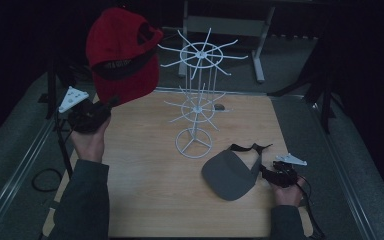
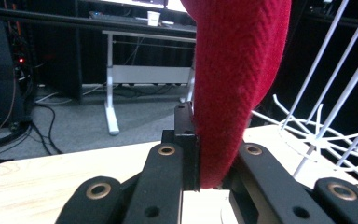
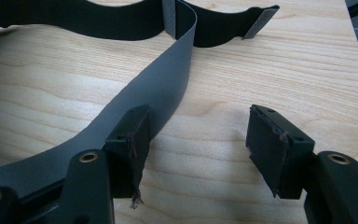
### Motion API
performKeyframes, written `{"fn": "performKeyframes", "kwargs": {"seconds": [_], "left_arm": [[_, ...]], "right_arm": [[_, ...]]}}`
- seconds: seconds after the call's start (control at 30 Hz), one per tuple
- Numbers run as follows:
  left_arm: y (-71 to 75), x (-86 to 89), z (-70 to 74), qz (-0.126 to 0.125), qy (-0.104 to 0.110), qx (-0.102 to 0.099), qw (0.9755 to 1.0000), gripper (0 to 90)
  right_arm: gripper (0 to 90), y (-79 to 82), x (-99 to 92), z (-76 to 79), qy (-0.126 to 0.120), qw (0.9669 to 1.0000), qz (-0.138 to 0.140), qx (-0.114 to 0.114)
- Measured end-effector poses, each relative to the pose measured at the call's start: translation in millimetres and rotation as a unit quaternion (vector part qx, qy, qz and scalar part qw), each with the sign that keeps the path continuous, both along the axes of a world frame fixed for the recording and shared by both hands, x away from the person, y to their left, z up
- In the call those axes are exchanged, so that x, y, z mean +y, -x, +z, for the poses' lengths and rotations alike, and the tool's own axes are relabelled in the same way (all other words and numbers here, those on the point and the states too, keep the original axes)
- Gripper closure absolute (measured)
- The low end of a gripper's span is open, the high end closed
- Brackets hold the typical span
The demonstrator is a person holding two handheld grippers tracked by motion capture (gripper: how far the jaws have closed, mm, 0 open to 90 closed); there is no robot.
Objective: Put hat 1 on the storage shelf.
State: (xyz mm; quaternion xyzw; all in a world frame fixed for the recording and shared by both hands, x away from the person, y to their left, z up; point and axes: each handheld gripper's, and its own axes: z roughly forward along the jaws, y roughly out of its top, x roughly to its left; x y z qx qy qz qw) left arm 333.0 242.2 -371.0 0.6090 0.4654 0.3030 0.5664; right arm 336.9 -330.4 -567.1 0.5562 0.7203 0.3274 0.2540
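Note:
A red cap (image 1: pixel 122 50) hangs in the air at the left, above the table's far-left corner. My left gripper (image 1: pixel 111 102) is shut on its brim from below; in the left gripper view the red fabric (image 2: pixel 237 70) stands pinched between the two black jaws (image 2: pixel 212 151). A white wire rack (image 1: pixel 195 100) stands mid-table to the right of the cap, and its prongs (image 2: pixel 326 107) rise just beyond the cap. A grey visor (image 1: pixel 227 172) lies flat at the front right. My right gripper (image 1: pixel 267 170) rests open beside it, with the visor's strap (image 3: pixel 163 88) running past the left jaw.
The wooden table (image 1: pixel 145 190) has bare room in front of the rack. A desk with white legs (image 1: pixel 225 22) stands behind the table. Dark stand legs (image 1: pixel 325 85) flank the right side, and a cable loop (image 1: pixel 45 180) lies on the floor at left.

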Motion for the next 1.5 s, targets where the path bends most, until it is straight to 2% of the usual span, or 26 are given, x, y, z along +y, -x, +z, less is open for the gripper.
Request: {"fn": "performKeyframes", "kwargs": {"seconds": [0.3, 0.63, 0.93, 1.23, 1.5], "left_arm": [[4.1, -3.4, 5.6, -0.012, 0.006, -0.009, 0.9999, 85.8], [7.1, -7.8, 4.0, -0.020, -0.015, -0.018, 0.9995, 85.7], [5.2, -8.1, -13.5, -0.020, -0.016, 0.000, 0.9997, 85.7], [2.8, -11.6, -41.5, -0.019, -0.031, 0.024, 0.9991, 85.5], [2.0, -17.9, -58.4, -0.023, -0.047, 0.042, 0.9977, 85.4]], "right_arm": [[39.7, 0.0, 0.0, 0.0, 0.000, 1.0000, 0.000, 0.000], [39.7, 0.0, 0.0, 0.0, 0.000, 1.0000, 0.000, 0.000], [39.7, 0.0, 0.0, 0.0, 0.000, 1.0000, 0.000, 0.000], [39.7, 0.0, 0.0, -0.1, 0.000, 1.0000, 0.000, 0.000], [39.7, 0.0, 0.0, 0.0, 0.000, 1.0000, 0.000, 0.000]]}}
